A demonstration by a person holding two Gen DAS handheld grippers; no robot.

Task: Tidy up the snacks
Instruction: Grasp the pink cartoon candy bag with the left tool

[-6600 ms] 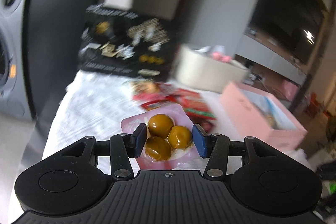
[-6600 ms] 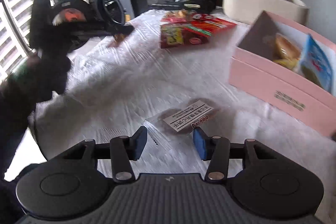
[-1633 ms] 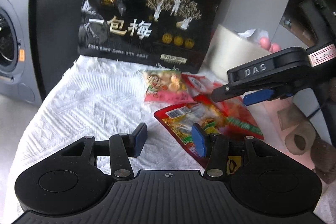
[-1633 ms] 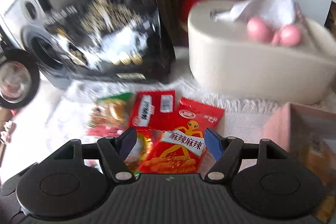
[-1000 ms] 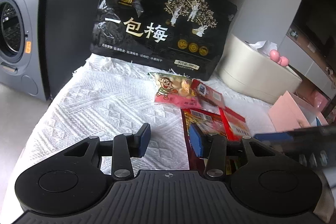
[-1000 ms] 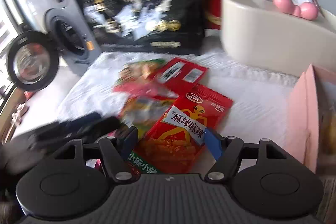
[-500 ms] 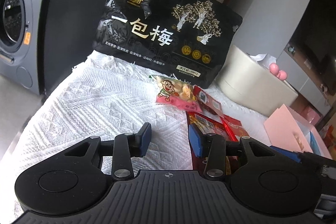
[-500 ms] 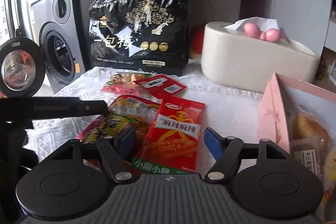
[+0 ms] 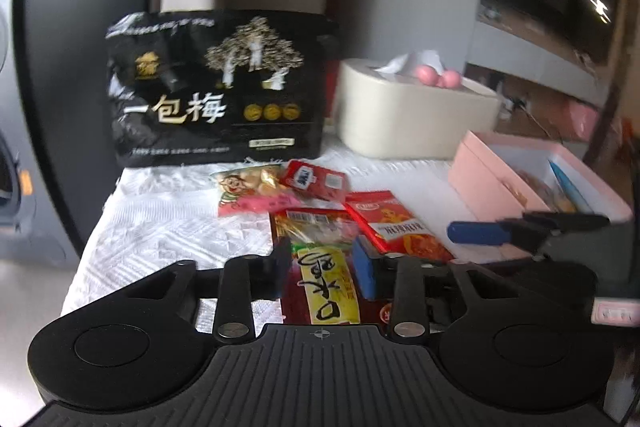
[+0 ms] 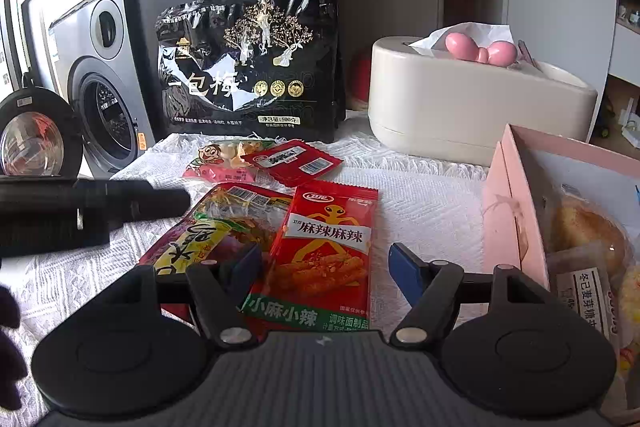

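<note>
Landmark: pink box (image 10: 512, 211), open-topped, at the right side of the desk (image 10: 432, 203), which is covered by a white textured cloth; wrapped snacks lie inside the box.
Red packet: red packet (image 10: 328, 239) with an orange figure lies flat on the cloth, just left of the pink box in the right wrist view, with bare cloth between them.
Right claw: right claw (image 10: 326, 263) stands apart, one finger on either side of the red packet's near half; neither pad touches it.
Yellow-green packet: yellow-green packet (image 9: 324, 287) lies flat beyond the red packet from the pink box, its edge touching or slightly under the red one.
Left claw: left claw (image 9: 322, 263) has a narrow gap and its jaws have just been closing. The yellow-green packet shows between the fingers, but I cannot tell whether the pads press on it.
Small sachet: small red sachet (image 10: 292, 161) lies further back from the pink box, overlapping a cartoon packet (image 10: 216, 155).
Back row: black bag (image 10: 248, 67) stands upright, well apart from the pink box; cream tissue box (image 10: 460, 107) sits just behind the pink box.
</note>
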